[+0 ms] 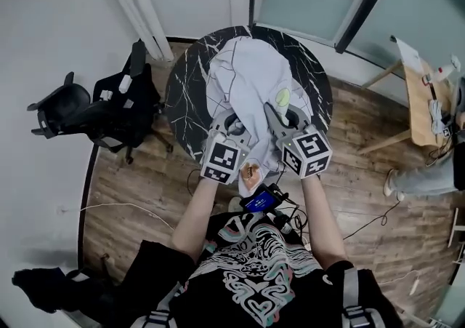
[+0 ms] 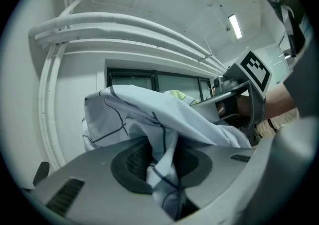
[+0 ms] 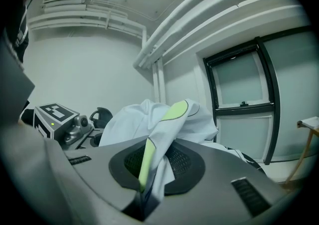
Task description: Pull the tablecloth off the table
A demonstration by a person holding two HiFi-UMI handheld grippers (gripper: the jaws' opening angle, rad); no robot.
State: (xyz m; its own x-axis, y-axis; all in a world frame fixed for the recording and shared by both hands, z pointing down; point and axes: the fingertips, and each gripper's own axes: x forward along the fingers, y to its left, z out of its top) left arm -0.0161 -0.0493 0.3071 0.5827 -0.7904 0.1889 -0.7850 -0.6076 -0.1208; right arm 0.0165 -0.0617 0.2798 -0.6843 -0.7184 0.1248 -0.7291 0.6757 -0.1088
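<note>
L hand-held gripper (image 2: pixel 167 171) & R hand-held gripper (image 3: pixel 148 171) each pinch a fold of the tablecloth (image 1: pixel 251 72). It's bunched up across the round black tabletop (image 1: pixel 185 97), near end lifted.

The tablecloth (image 1: pixel 251 76) is soft, matt, pale cloth, creased, printed with thin dark lines and a lime-green patch. The round counter (image 1: pixel 187 94) has a smooth black marble-look top with white veins. The floor (image 1: pixel 138 196) is grained brown wood planks. The left claw (image 2: pixel 162 155) and right claw (image 3: pixel 152 158) are matt grey plastic with dark, finely ribbed pads (image 2: pixel 130 161).
</note>
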